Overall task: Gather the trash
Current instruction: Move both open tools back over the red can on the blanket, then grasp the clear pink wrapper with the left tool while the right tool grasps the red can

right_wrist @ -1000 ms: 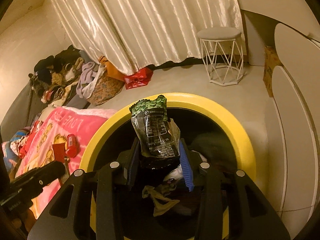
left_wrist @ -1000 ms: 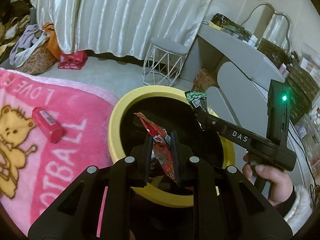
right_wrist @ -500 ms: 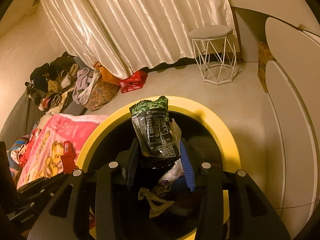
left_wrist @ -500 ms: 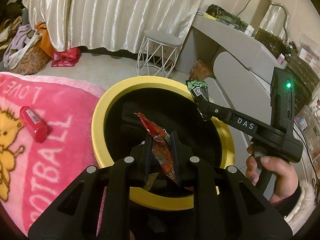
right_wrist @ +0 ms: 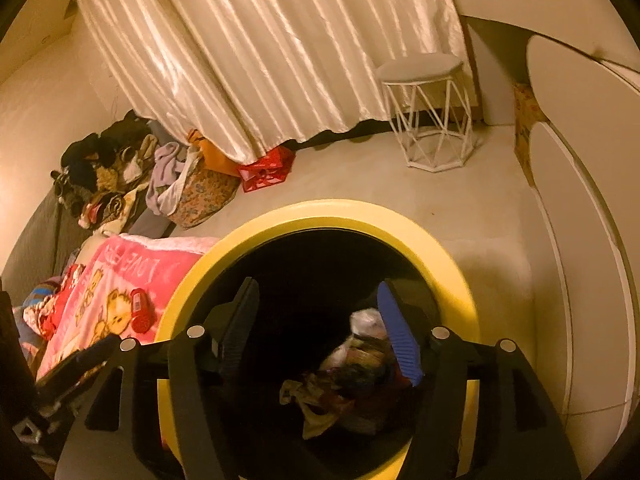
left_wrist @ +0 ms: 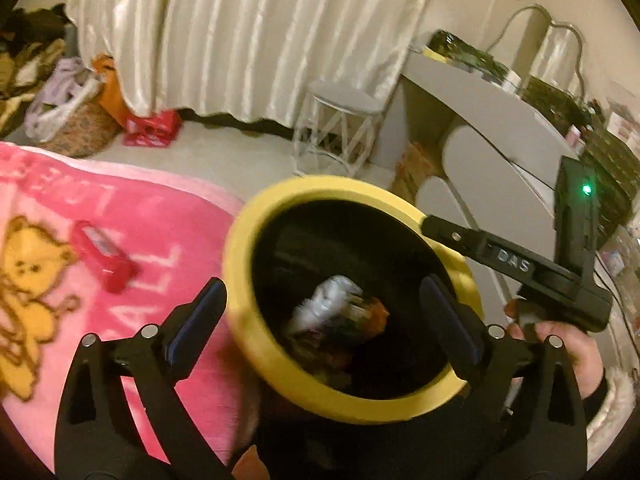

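Observation:
A yellow-rimmed black trash bin stands on the floor beside the bed. Crumpled wrappers and a white wad of trash lie at its bottom. My left gripper hangs over the bin, jaws opening wide, nothing between them. My right gripper also hangs over the bin mouth with its jaws opening and nothing between them; in the left wrist view its body reaches across the bin's right rim, held by a hand. A red tube-shaped item lies on the pink blanket.
The pink blanket with a bear print covers the bed left of the bin. A white wire stool, a red bag and a pile of clothes line the curtain. Grey curved furniture stands to the right.
Both grippers opened: the red wrapper left the left jaws and the green-topped packet left the right jaws. Both packets are gone from between the fingers, and trash lies in the bin.

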A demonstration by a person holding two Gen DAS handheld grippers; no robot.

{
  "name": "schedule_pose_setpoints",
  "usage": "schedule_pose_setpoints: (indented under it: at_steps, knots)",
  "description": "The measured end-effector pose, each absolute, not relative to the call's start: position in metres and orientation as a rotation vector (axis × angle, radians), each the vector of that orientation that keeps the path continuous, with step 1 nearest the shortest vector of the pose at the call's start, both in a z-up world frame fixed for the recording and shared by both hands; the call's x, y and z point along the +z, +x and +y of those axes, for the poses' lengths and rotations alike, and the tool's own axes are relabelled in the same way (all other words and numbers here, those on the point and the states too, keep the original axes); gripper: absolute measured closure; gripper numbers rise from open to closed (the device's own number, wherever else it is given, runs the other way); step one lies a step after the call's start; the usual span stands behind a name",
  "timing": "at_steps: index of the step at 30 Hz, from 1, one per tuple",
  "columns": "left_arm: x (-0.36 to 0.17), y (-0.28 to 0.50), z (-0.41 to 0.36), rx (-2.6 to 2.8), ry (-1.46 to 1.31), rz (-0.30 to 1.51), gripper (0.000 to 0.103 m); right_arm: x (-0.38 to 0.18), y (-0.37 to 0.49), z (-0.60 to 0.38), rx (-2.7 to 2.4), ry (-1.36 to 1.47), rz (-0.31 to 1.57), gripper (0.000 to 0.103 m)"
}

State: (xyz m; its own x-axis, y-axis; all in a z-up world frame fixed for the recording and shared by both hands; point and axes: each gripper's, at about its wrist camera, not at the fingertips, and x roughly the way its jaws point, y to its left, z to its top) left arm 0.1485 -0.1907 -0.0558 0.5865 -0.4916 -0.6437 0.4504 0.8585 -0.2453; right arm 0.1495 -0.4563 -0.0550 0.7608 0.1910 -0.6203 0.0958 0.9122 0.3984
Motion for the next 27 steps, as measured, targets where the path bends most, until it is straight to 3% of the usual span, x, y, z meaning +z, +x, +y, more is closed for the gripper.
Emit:
schedule_pose_setpoints:
  at_steps: [17,27]
  knots:
    - [-0.034,0.136,-0.048,-0.060,-0.091,0.669,0.011,-0.025,0.190,-0.300,0.369,0.164,0.718,0.035]
    - [-0.053,0.122,0.028,0.113,-0.149,0.718,0.011,-0.048,0.241,-0.202,0.491,0.032,0.848,0.034]
